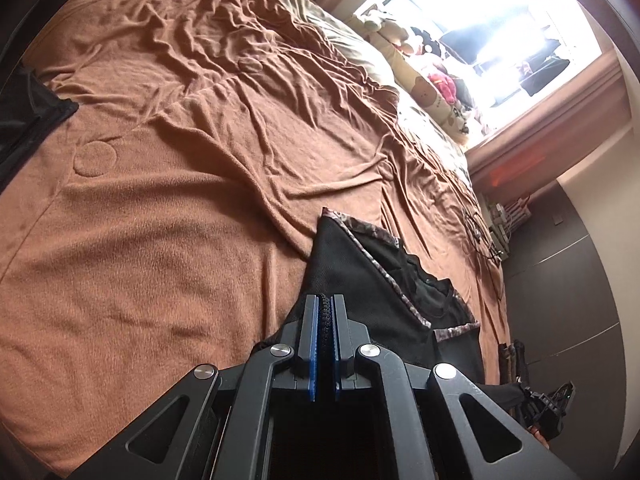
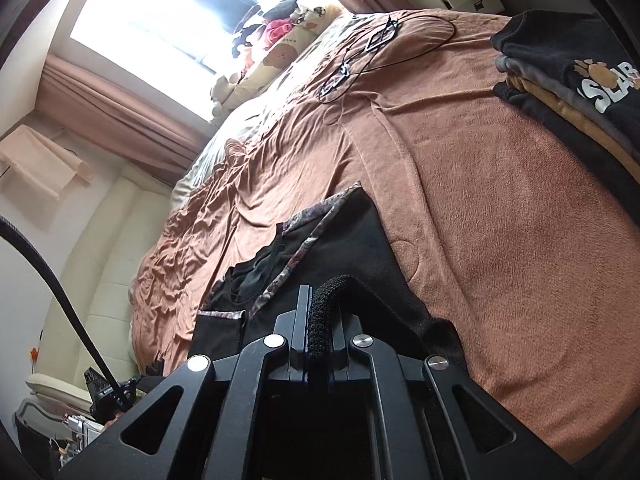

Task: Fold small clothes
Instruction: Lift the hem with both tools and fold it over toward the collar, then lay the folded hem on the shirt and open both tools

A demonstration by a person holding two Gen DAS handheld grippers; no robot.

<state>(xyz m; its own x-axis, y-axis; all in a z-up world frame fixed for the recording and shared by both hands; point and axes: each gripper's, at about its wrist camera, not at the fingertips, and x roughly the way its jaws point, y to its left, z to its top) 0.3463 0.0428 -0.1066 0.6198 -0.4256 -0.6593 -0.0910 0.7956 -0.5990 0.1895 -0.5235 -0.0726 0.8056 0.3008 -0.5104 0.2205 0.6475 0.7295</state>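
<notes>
A black sleeveless mesh top [image 1: 356,272] with patterned brown trim hangs and drapes over the brown blanket [image 1: 168,208] on the bed. My left gripper [image 1: 327,300] is shut on a black hem of that top, the cloth pinched between its blue pads. In the right wrist view the same black top [image 2: 352,232] spreads ahead, and my right gripper [image 2: 320,296] is shut on another rolled black edge of it. The top's trimmed armholes and neckline lie between the two grips.
A stack of folded clothes [image 2: 568,80], topped by a black shirt with a paw print, sits on the blanket [image 2: 500,220] at the right. Black cables and glasses [image 2: 360,56] lie further back. Plush toys [image 2: 280,52] and pillows line the window side. Another dark cloth [image 1: 28,116] lies at the left edge.
</notes>
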